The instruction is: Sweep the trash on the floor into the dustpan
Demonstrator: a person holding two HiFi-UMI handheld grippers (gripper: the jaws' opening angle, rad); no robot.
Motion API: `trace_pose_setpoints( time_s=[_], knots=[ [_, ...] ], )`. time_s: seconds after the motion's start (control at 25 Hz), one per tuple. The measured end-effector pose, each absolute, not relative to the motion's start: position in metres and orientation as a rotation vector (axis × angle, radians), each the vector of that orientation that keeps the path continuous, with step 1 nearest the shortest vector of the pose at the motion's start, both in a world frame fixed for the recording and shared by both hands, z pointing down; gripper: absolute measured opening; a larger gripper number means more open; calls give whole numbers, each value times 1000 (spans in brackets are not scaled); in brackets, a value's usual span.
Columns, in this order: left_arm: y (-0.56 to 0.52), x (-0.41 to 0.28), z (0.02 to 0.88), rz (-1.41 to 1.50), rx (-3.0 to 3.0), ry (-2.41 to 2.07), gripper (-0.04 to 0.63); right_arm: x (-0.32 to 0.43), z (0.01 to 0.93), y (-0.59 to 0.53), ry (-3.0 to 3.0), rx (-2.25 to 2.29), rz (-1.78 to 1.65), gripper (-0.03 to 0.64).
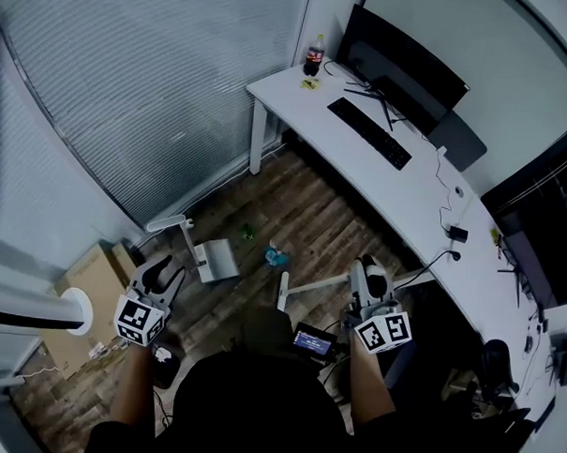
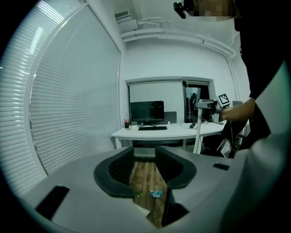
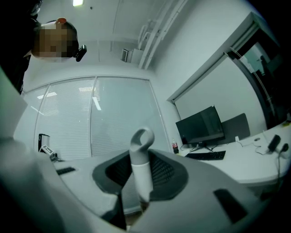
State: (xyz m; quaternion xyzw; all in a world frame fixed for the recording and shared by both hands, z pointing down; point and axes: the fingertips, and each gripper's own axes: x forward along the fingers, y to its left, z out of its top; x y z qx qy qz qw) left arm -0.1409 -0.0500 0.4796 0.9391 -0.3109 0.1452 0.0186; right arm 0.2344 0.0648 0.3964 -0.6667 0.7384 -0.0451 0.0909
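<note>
- Left tongs [image 2: 145,172]: released, jaws apart, nothing between them. Only the floor [image 1: 308,213] shows through the gap.
- Right tongs [image 3: 140,175]: clenched on the broom handle [image 3: 142,164]. The loop end sticks up above the jaws, and in the head view the shaft runs away to their left, down toward the floor.
- Dustpan [image 1: 216,261]: on the floor just ahead of my left tongs, a bit to their right, untouched. The dustpan handle [image 1: 174,224] rises towards those tongs.
- Trash: a green scrap [image 1: 248,233] and a blue scrap [image 1: 276,257] lie on the floor beyond the dustpan, ahead of both tongs and roughly between them. They lie apart from each other, and neither is in the pan.
- My read of the step: get the left tongs onto the dustpan handle. No sweeping is done yet.
- Doing it well:
  - Line the open jaws square across the dustpan handle and close only once it sits deep between the pads.
  - I can't tell which way the pan mouth faces. Turn it towards the scraps before sweeping.
  - Press the lip flat on the floor so the scraps don't slide under it.
  - Drop the brush on the far side of both scraps and pull short strokes towards the pan.
- Risk: the scraps look light, so a fast stroke may flick them past the pan.
</note>
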Motion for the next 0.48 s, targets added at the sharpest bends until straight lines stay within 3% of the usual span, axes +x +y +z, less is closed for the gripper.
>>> trace_pose_setpoints(
  time_s=[0.28,0.48],
  knots=[
    [-107,-140,486,643,2959,-896,147,246,406,15,2153,-2009,-112,91],
    [-150,-143,515,990,2975,-784,186,271,414,-22,2135,-2030,-147,91]
  ],
)
